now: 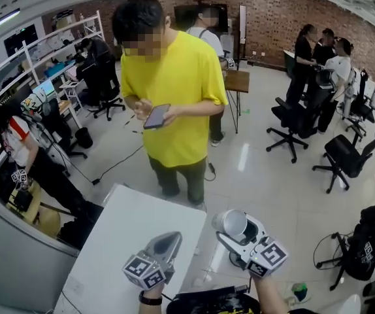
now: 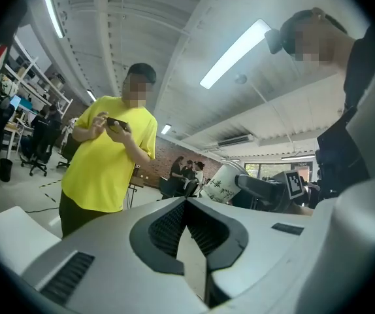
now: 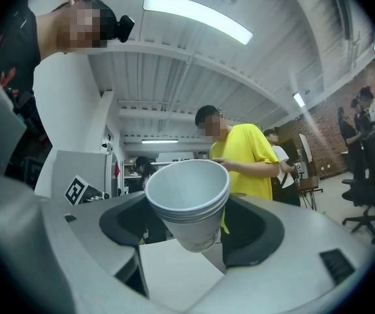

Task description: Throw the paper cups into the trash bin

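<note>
The right gripper [image 1: 234,233] is clamping a stack of white tapered paper cups [image 3: 189,200], holding it aloft just right of the white surface [image 1: 125,234]. The left gripper [image 1: 166,242] is sitting closed, empty, over that surface's near edge.

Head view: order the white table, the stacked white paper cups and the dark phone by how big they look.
1. white rectangular table, largest by far.
2. stacked white paper cups.
3. dark phone, slightly smaller than the cups. It is farther from the camera, so the order of these last two is unsure.
</note>
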Demonstrator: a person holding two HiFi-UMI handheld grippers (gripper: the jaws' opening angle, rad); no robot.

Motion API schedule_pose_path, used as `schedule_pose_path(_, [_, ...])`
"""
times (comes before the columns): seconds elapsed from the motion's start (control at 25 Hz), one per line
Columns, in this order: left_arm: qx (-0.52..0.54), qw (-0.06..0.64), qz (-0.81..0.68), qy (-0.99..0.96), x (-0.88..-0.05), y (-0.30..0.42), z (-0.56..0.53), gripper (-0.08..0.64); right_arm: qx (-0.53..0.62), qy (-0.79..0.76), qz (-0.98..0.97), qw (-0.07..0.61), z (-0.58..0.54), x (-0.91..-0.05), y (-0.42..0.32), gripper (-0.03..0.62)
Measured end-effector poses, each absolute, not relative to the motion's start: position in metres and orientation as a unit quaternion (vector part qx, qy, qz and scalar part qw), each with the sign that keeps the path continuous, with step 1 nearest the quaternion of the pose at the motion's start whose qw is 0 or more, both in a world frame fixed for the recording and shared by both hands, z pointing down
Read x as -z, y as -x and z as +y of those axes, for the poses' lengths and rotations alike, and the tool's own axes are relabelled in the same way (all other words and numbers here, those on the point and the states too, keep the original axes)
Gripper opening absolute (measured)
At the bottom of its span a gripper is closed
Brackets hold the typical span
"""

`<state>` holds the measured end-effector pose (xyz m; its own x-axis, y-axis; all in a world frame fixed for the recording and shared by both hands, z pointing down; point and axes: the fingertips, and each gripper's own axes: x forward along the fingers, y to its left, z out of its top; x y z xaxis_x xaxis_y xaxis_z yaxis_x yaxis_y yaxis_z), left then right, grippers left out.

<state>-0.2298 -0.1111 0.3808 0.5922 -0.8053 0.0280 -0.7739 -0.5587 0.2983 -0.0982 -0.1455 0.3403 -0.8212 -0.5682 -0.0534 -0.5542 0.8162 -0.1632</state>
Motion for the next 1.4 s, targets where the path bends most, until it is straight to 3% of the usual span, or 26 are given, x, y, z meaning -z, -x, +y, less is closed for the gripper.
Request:
schedule_pose_path(0.24, [0.022, 0.113, -0.374, -0.920, -0.386, 0.209, -0.120, 0.000, 0.071, 0.322, 0.943, 0.038, -0.149, -0.344, 0.101, 0.356])
schedule_pose_path(0.56, [0.005, 0.132, -0.330, -0.935, -0.401, 0.167, -0.138, 0.000, 0.079, 0.350, 0.933, 0.037, -0.165, -0.361, 0.063, 0.356])
schedule_pose_path(1.08, [0.003, 0.112, -0.319, -0.941, -0.384, 0.009, -0.196, 0.000, 0.087, 0.370, 0.923, 0.064, -0.202, -0.354, -0.089, 0.354])
schedule_pose_path(1.4, [-0.009, 0.127, -0.362, -0.923, -0.391, -0.014, -0.208, 0.000, 0.097, 0.383, 0.915, 0.081, -0.222, -0.360, -0.149, 0.354])
